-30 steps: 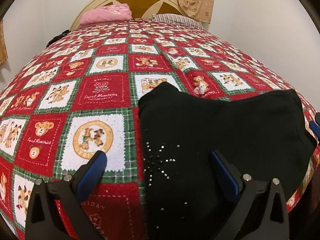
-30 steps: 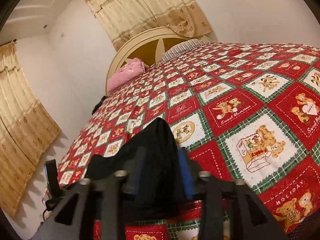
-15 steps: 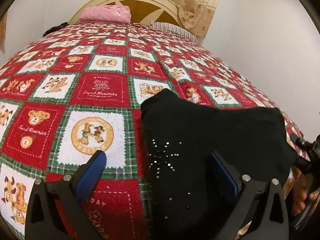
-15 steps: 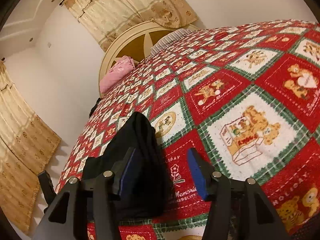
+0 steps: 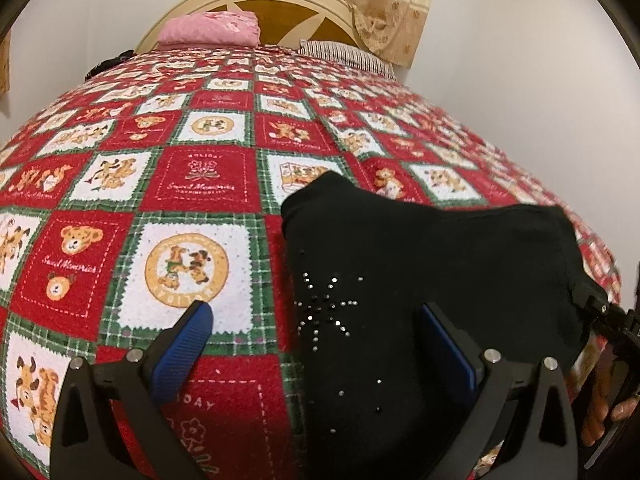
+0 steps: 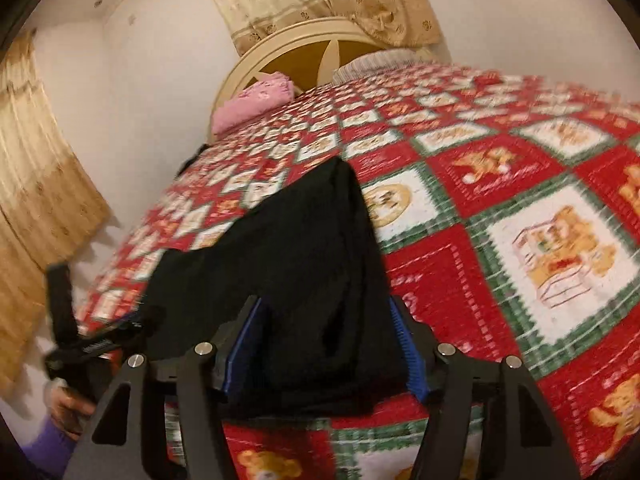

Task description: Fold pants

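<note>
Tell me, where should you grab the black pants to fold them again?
Probably the near edge of the black pants, at the thick layered end facing the right gripper. Come in low from the near side of the bed, since that edge already sits between the fingers, which are opening and not pinching it. The far end narrows to a point, giving less to hold.

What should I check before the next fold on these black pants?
1. Pants lying on the quilt, near its front edge: ok.
2. Left tongs open, gripping nothing: ok.
3. Right tongs opening, pants fabric between the blue pads: ok.
4. Pants lying flat: not ok, bunched and humped at the right tongs.
5. Quilt beyond the pants free for folding: ok.
6. Layers squared up underneath: cannot tell.
</note>
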Demonstrator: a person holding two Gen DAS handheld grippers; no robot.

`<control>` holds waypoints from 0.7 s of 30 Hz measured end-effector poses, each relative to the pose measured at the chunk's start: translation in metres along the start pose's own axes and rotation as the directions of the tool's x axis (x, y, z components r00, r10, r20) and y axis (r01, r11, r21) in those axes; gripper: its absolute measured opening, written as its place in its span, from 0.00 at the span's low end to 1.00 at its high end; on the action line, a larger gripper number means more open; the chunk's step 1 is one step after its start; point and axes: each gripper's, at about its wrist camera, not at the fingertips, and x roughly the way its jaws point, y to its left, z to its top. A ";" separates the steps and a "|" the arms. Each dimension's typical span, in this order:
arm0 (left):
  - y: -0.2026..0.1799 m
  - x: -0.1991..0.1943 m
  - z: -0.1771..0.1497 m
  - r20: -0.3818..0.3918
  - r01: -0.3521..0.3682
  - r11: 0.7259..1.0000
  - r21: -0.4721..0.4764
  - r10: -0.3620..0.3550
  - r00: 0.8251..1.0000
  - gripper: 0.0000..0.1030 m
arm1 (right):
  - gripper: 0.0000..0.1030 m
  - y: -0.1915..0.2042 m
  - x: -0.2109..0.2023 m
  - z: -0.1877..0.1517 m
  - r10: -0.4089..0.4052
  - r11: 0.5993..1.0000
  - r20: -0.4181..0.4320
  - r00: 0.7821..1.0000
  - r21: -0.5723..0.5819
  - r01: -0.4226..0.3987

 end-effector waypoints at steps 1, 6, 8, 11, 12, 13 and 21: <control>0.004 -0.003 0.000 0.007 0.018 1.000 -0.024 -0.017 1.000 1.00 | 0.62 0.000 0.000 0.001 0.014 1.000 -0.004 1.000 0.011 -0.014; 0.030 -0.029 0.007 0.037 0.041 0.992 -0.120 -0.036 0.999 1.00 | 0.61 -0.005 0.000 0.002 0.030 0.999 -0.011 0.999 0.022 -0.030; 0.037 -0.036 0.009 0.054 0.040 0.989 -0.141 -0.032 0.998 1.00 | 0.59 -0.004 0.001 0.001 0.021 1.000 -0.014 1.000 0.008 -0.021; 0.039 -0.034 0.012 0.041 0.075 0.981 -0.177 -0.069 0.997 1.00 | 0.45 -0.003 0.002 0.000 -0.019 0.999 -0.018 1.000 -0.028 0.018; 0.037 -0.030 0.012 0.031 0.090 0.979 -0.184 -0.086 0.996 1.00 | 0.43 -0.003 0.002 0.000 -0.023 0.999 -0.016 1.000 -0.034 0.022; 0.032 -0.023 0.011 0.010 0.107 0.977 -0.184 -0.107 0.994 1.00 | 0.43 -0.002 0.003 0.000 -0.027 0.999 -0.014 1.000 -0.039 0.026; -0.013 -0.001 0.000 -0.088 -0.007 1.000 -0.025 0.005 0.996 1.00 | 0.41 0.004 0.005 -0.003 -0.069 0.994 0.002 0.998 -0.087 0.069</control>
